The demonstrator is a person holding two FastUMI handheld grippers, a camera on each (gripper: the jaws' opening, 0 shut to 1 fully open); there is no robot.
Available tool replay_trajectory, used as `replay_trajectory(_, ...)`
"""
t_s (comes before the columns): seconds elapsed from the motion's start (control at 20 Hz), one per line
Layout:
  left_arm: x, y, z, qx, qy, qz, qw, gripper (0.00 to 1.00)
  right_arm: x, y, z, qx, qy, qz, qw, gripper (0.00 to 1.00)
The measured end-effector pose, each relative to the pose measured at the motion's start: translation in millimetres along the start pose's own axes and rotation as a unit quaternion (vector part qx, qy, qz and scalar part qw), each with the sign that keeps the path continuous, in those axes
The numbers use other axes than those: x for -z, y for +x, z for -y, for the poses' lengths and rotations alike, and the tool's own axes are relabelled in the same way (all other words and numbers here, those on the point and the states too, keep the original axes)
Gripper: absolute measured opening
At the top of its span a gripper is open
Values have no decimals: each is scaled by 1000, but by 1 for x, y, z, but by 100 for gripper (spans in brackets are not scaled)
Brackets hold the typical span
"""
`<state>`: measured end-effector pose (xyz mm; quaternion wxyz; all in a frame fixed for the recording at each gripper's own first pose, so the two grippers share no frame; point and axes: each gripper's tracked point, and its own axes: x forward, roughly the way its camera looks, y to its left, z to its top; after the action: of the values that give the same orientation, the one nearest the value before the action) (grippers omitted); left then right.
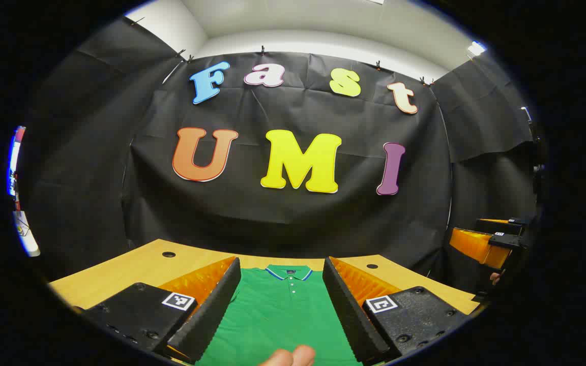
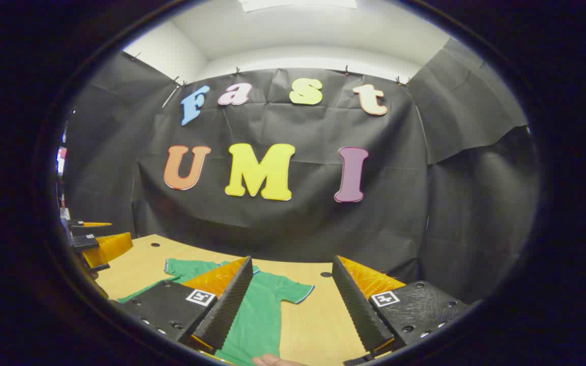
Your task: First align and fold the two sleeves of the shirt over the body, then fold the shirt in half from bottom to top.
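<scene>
Both my grippers, left gripper (image 1: 279,310) and right gripper (image 2: 290,310), hang spread wide, pinching nothing. The green shirt (image 1: 283,315) lies flat on the wooden table (image 2: 313,325) at bottom centre, sleeves unfolded. It looks light and limp, so I'd pinch the right sleeve (image 2: 293,291) at its hem edge.

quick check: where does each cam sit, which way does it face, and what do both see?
Left gripper view: rides the left tool, facing the booth wall, centred over the green shirt collar; own open fingers and a fingertip show.
Right gripper view: rides the right tool, facing the wall, over the table beside the shirt's sleeve; own open fingers show, the left tool far left.
Shared: shirt, table, wall.
</scene>
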<state>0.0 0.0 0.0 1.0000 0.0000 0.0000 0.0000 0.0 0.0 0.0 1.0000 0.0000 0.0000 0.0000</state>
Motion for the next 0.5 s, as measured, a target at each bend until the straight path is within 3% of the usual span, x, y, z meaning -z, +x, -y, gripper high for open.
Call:
replay_trajectory(0.25, 18, 10, -7, -22, -19, -24, 999, 100, 15, 12, -31, -33, -4, -3, 999, 95)
replay_trajectory(0.3, 21, 9, -5, -24, -10, -26, 999, 96, 21, 13, -35, -43, -1, -3, 999, 95)
replay_trajectory(0.4, 13, 11, -4, -33, 31, -7, 999, 100, 41, 16, -40, -55, 4, -12, 998, 95)
replay_trajectory(0.45, 11, 12, -7, -43, 42, -1, 998, 84, 49, 18, -39, -52, 2, -23, 998, 95)
replay_trajectory(0.5, 14, 14, -6, -45, 47, -5, 998, 100, 54, 20, -42, -57, 0, -31, 998, 95)
